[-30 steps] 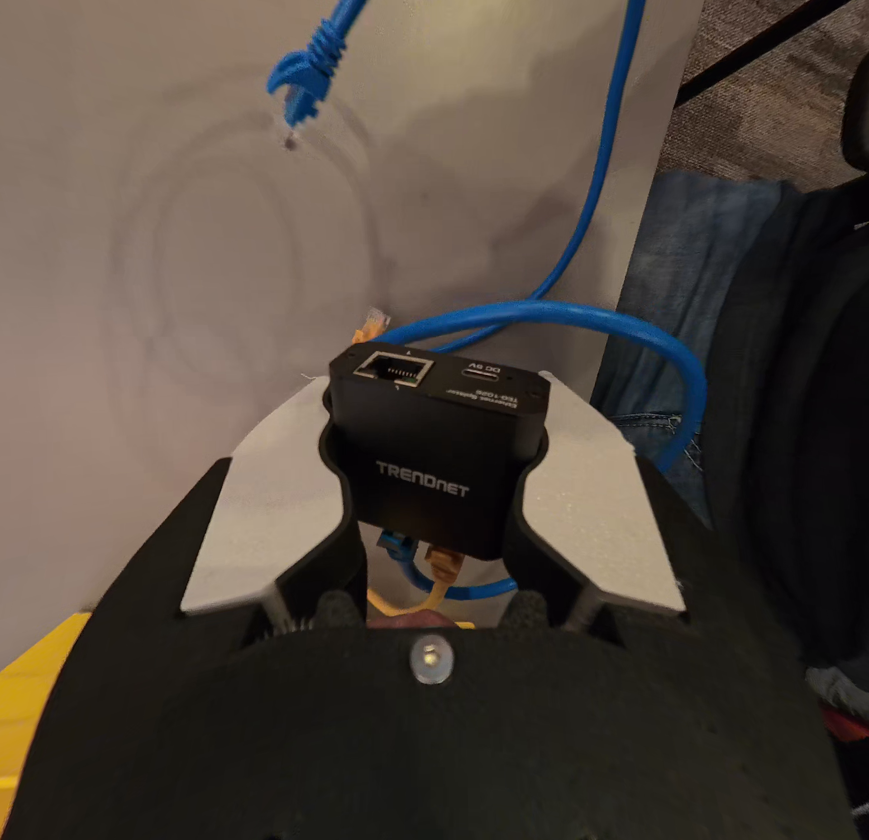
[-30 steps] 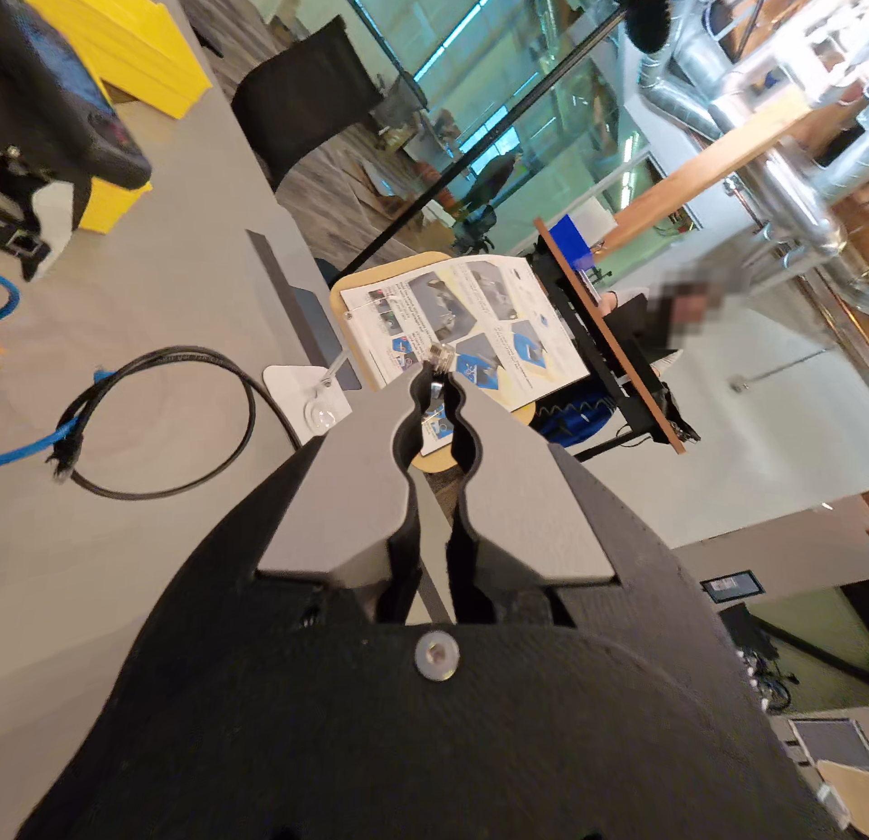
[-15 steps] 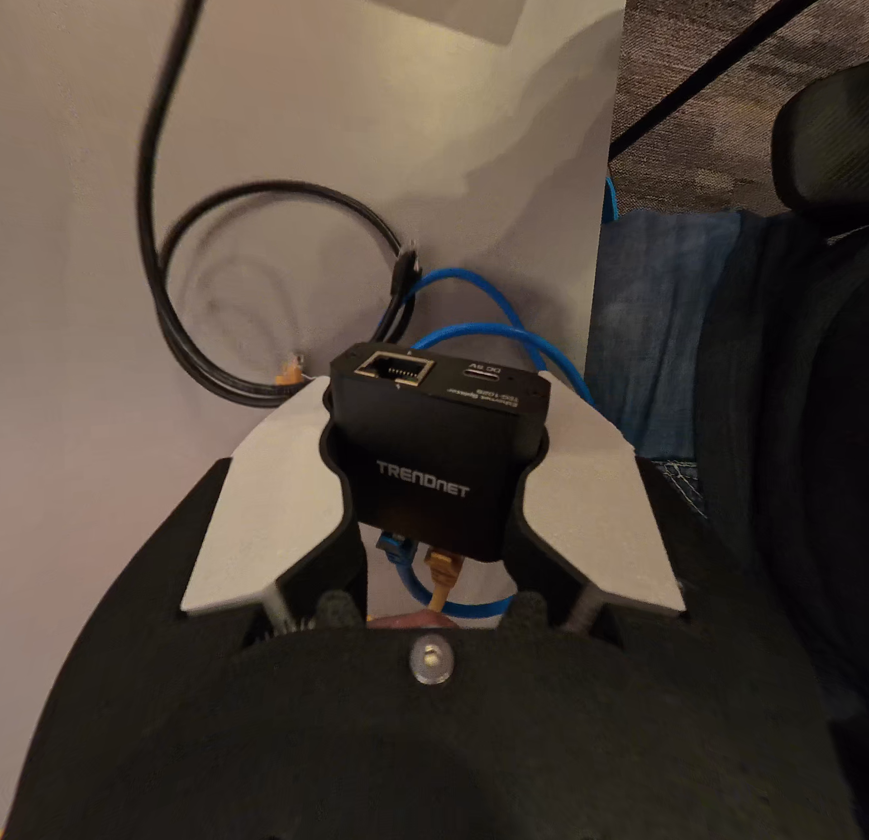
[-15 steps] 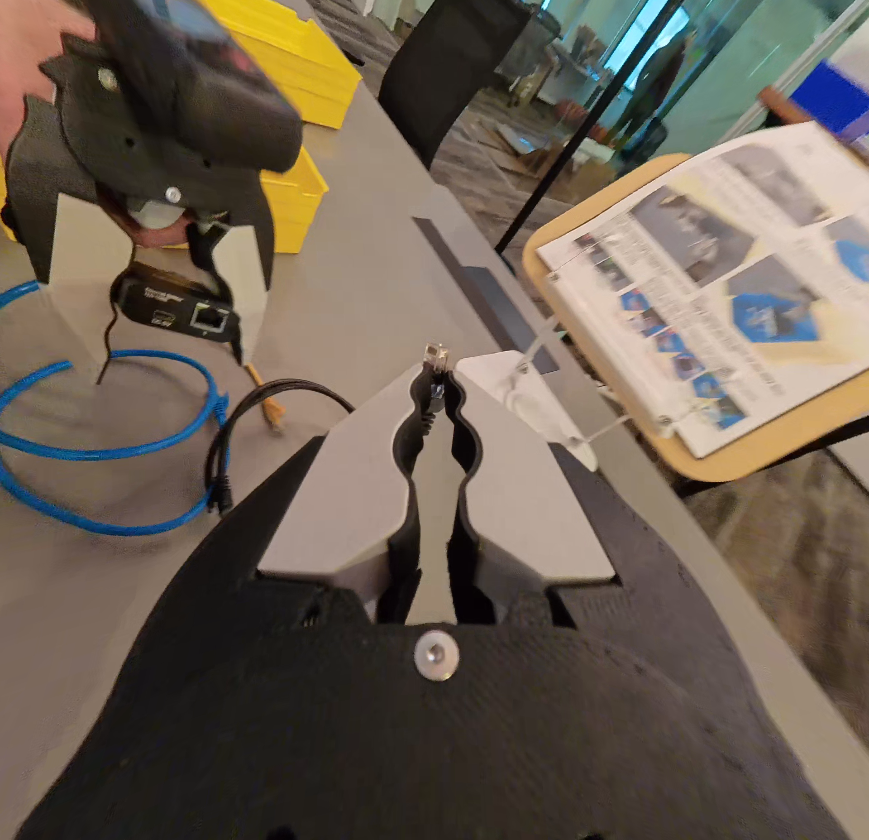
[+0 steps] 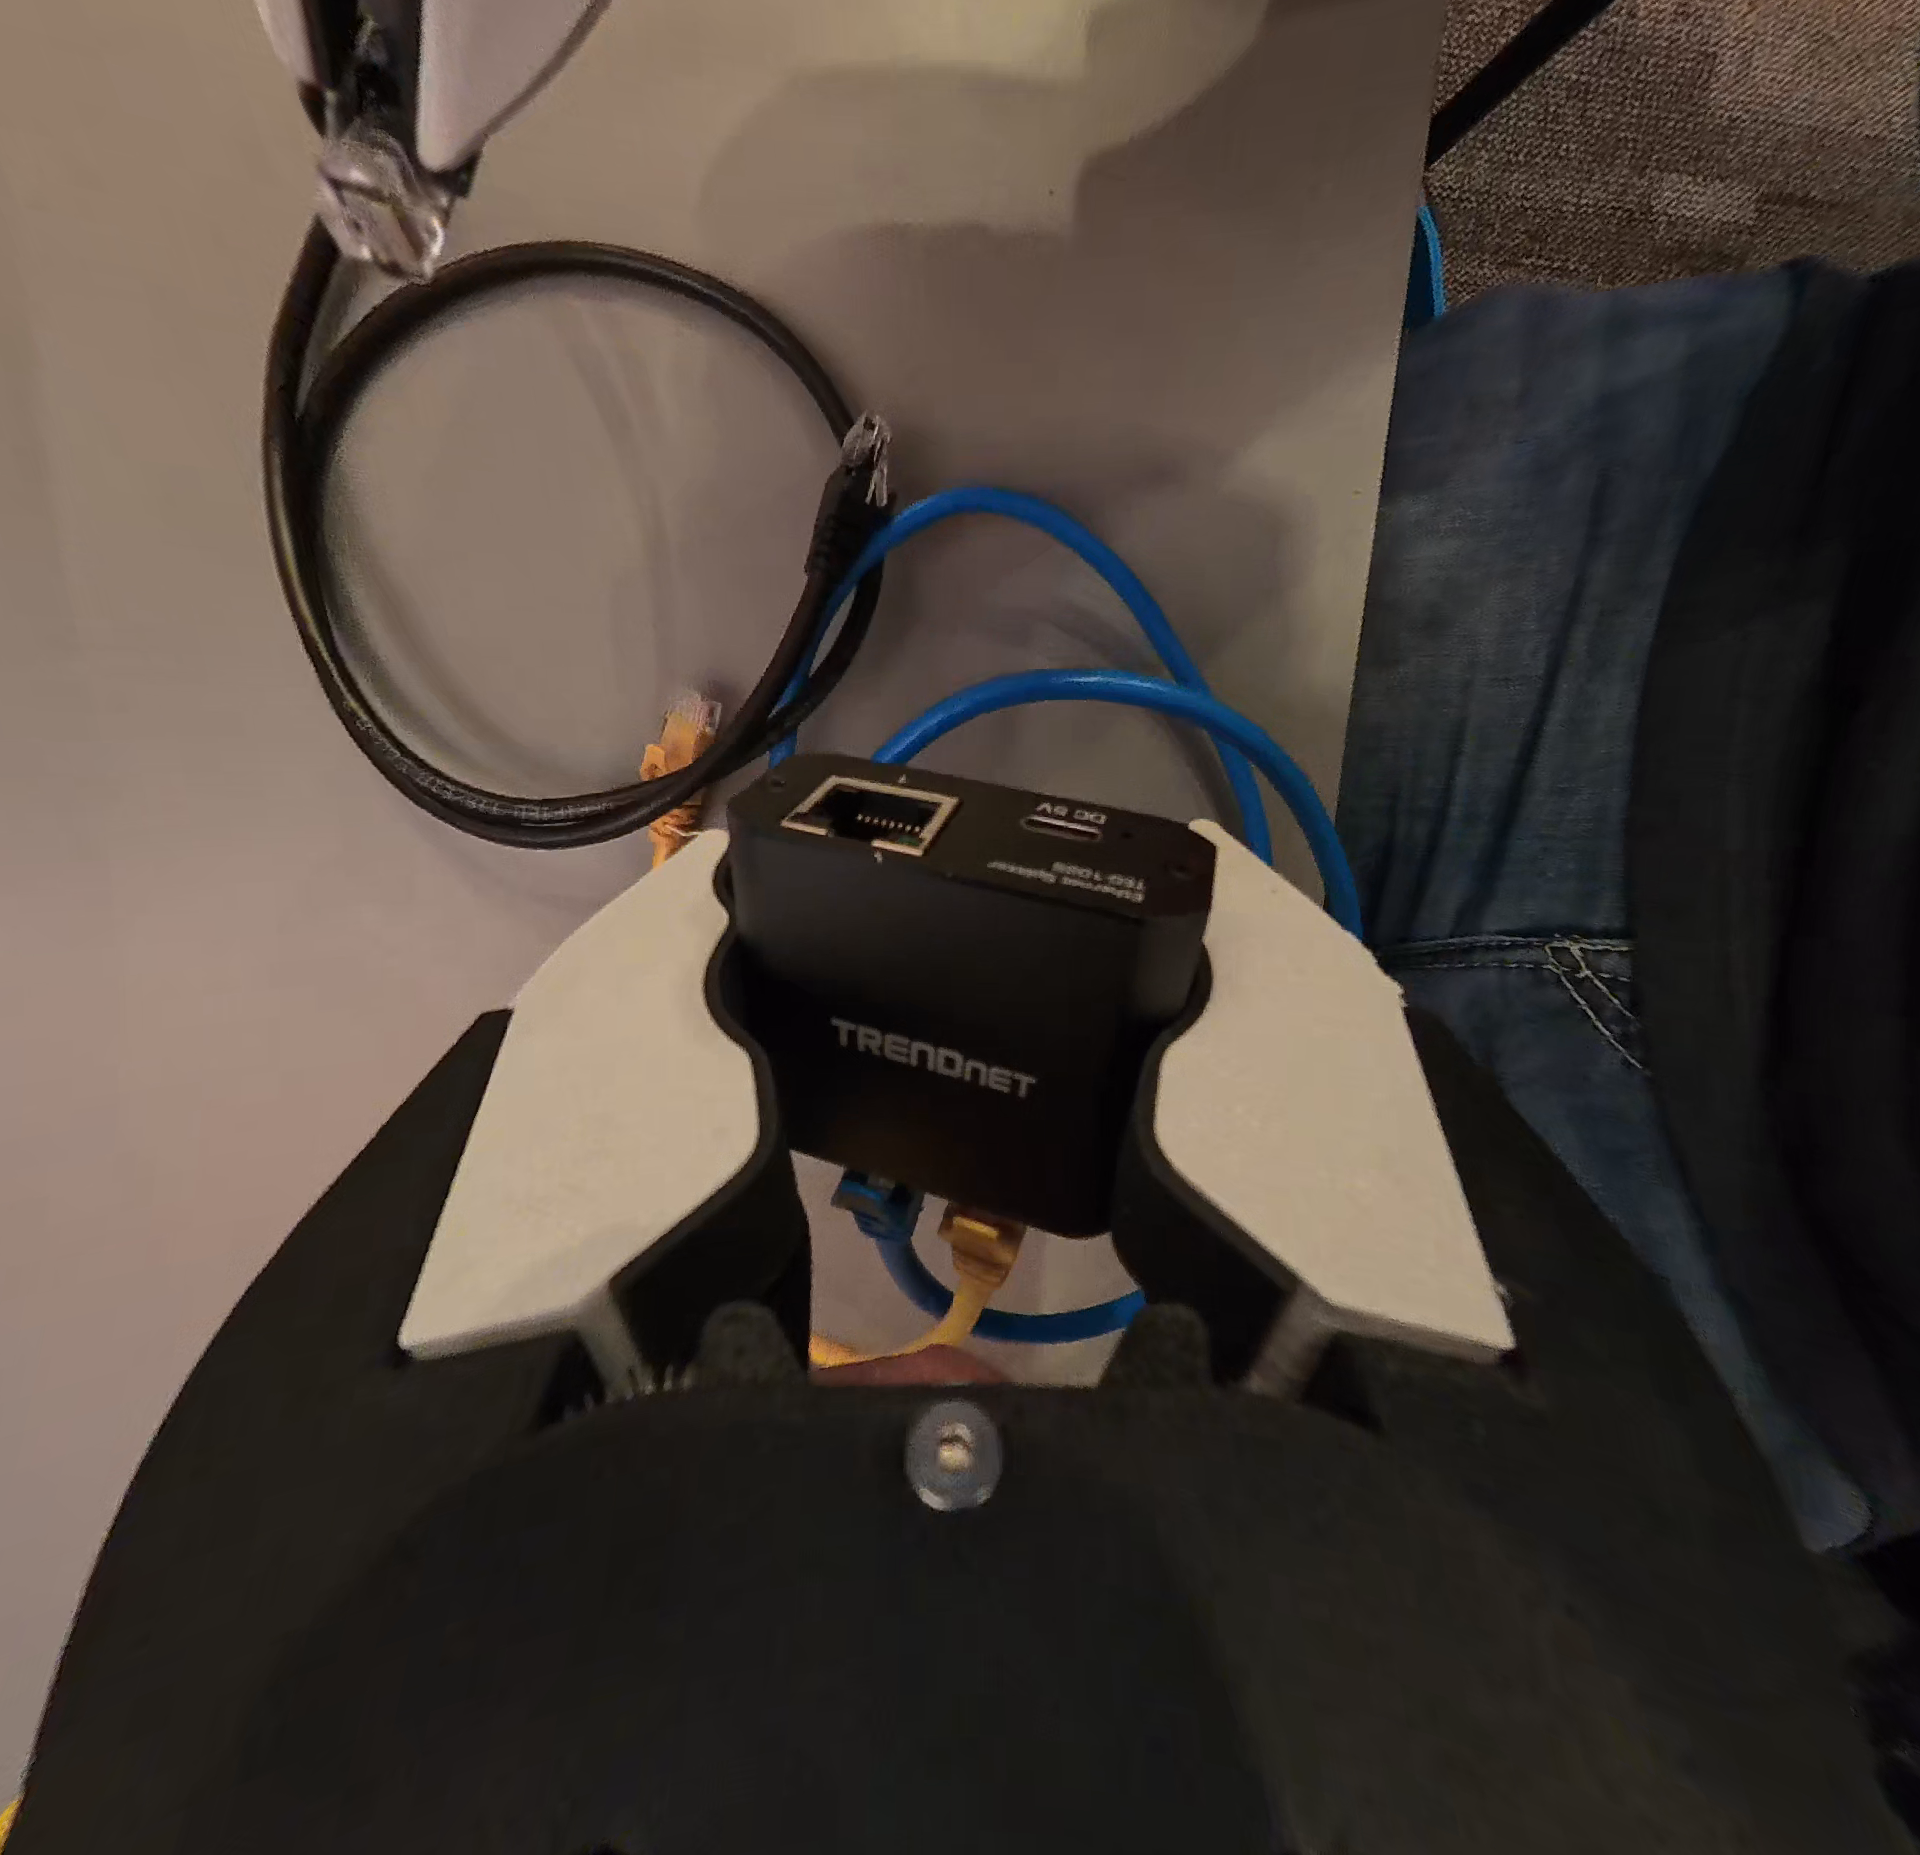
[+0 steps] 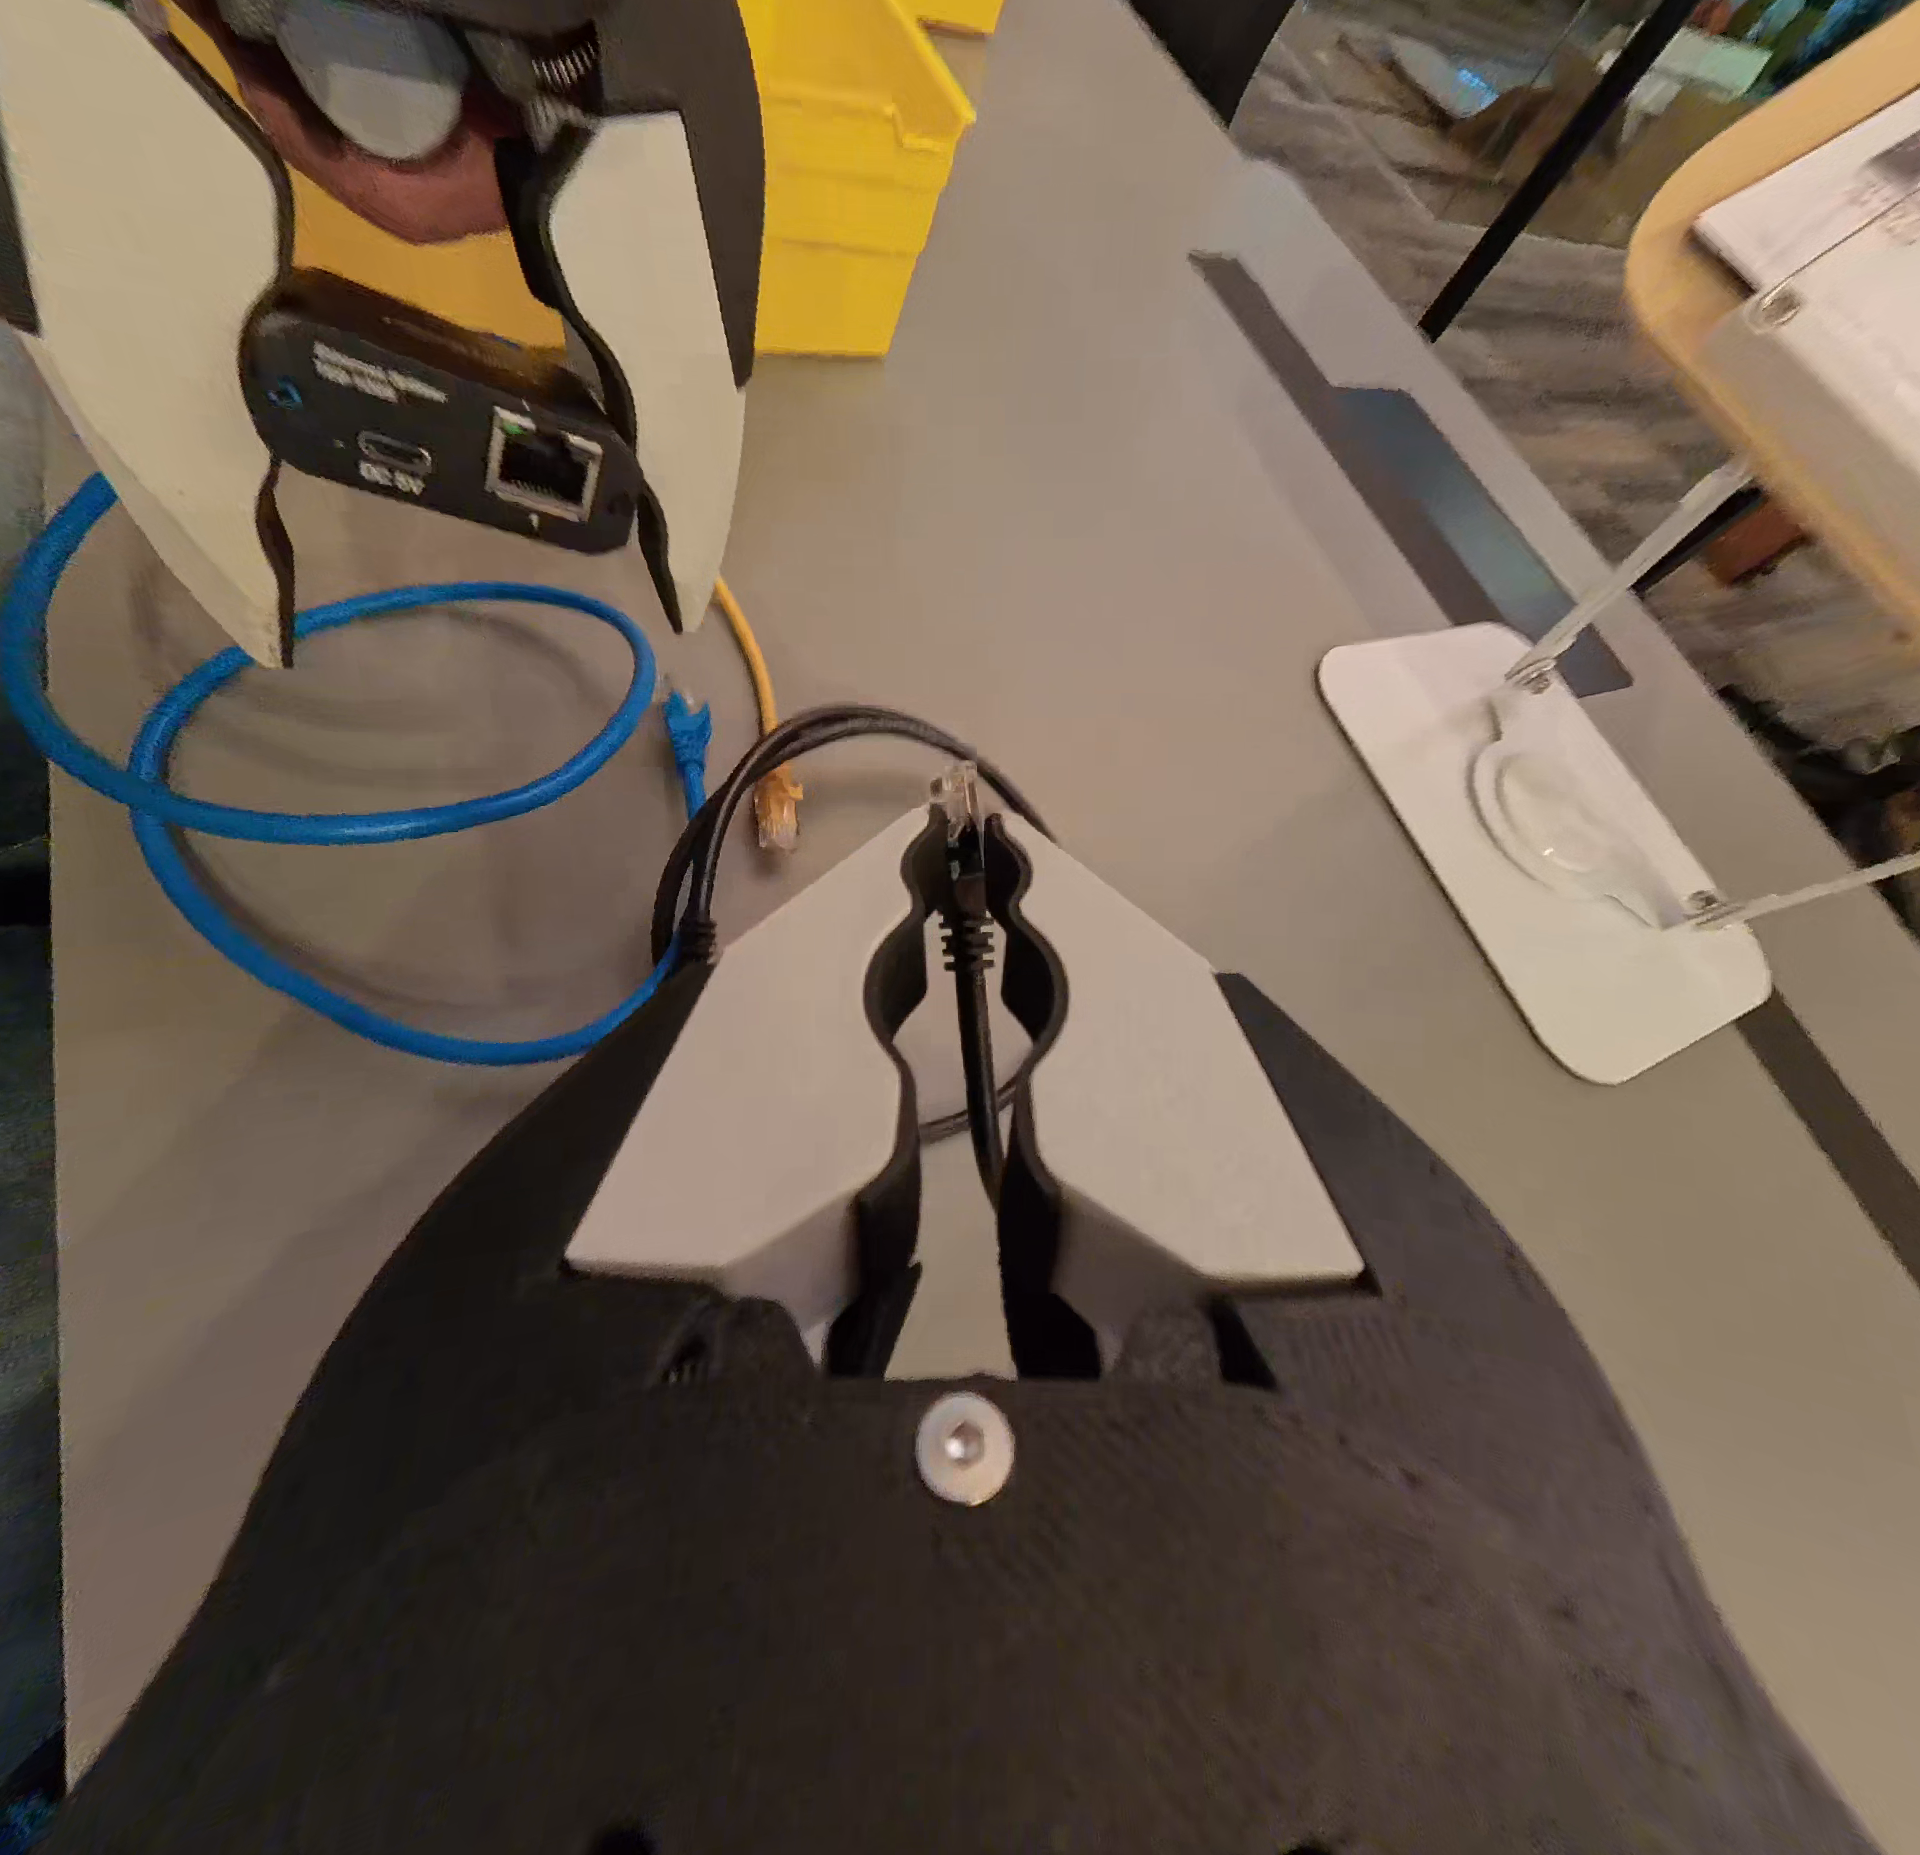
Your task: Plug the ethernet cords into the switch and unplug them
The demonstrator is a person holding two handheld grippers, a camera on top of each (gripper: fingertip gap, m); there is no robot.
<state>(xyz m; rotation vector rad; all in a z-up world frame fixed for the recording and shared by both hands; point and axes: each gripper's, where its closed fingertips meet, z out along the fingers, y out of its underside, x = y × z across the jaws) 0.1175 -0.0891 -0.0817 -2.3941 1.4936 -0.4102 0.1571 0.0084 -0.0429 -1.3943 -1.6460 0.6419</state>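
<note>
My left gripper [image 5: 961, 849] is shut on the black switch [image 5: 966, 984] and holds it above the grey table [image 5: 156, 662]. A blue cord [image 5: 1091, 683] and a yellow cord [image 5: 977, 1255] are plugged into the switch's near side. The far-side port [image 5: 871, 818] is empty. My right gripper [image 6: 961, 839] is shut on the black cord [image 6: 977, 1026] just behind its clear plug [image 6: 954, 792]. That plug [image 5: 374, 195] shows at the top left of the left wrist view. The switch [image 6: 436, 423] and left gripper [image 6: 473, 558] hang to the upper left in the right wrist view.
The black cord's other plug [image 5: 862, 455] and a loose yellow plug [image 5: 681, 725] lie on the table beside blue loops [image 6: 364, 818]. Yellow bins [image 6: 852, 143] stand behind. A white stand base [image 6: 1538, 849] sits to the right. A person's jeans [image 5: 1507, 662] are past the table edge.
My right gripper has swung down and toward the switch with the black plug. The plug has come into the left wrist view at the top left. The left gripper still holds the switch.
</note>
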